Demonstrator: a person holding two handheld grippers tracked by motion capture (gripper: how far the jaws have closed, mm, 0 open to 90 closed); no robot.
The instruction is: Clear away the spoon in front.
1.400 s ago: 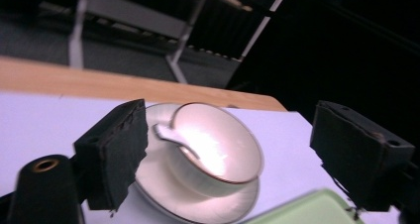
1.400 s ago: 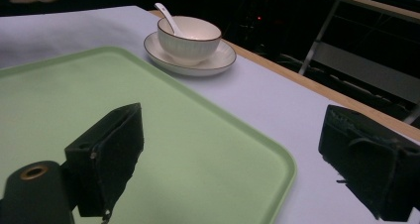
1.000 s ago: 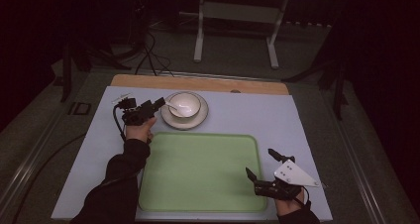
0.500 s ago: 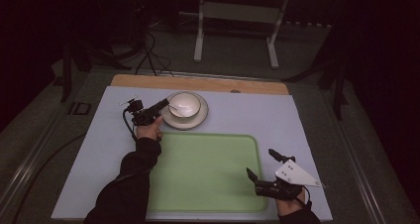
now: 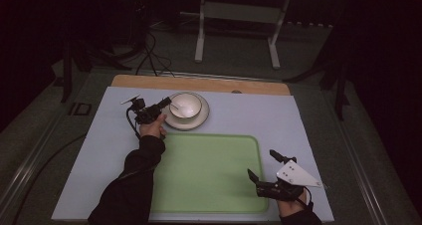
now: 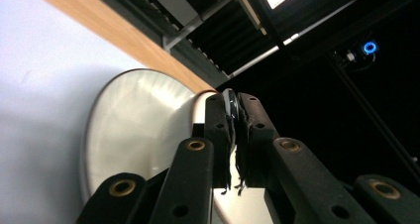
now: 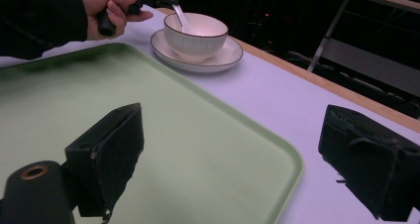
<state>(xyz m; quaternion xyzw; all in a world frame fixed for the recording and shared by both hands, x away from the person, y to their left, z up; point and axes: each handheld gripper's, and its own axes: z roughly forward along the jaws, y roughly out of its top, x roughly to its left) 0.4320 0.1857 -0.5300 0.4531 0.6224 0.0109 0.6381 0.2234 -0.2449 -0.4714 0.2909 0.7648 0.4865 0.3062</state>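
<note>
A white bowl [image 5: 185,105] with a spoon [image 5: 175,101] in it stands on a white saucer [image 5: 196,123] at the back of the lavender table mat. My left gripper [image 5: 166,103] reaches the saucer's left edge; its jaws have just been closing and now pinch the thin rim of the saucer [image 6: 133,130], as the left gripper [image 6: 233,115] view shows. My right gripper [image 5: 261,163] rests open at the near right corner of the green tray [image 5: 209,170], nothing between its fingers. In the right gripper view the bowl [image 7: 195,33] and saucer [image 7: 225,58] stand beyond the tray [image 7: 148,135].
A wooden strip [image 5: 249,84] borders the table's far edge. A metal stand [image 5: 234,16] and cables lie on the dark floor beyond it. Bare mat [image 5: 259,115] stretches to the right of the saucer.
My left hand has slid right to the saucer's edge, and its jaws have closed on the rim. The right gripper has stayed where it was.
</note>
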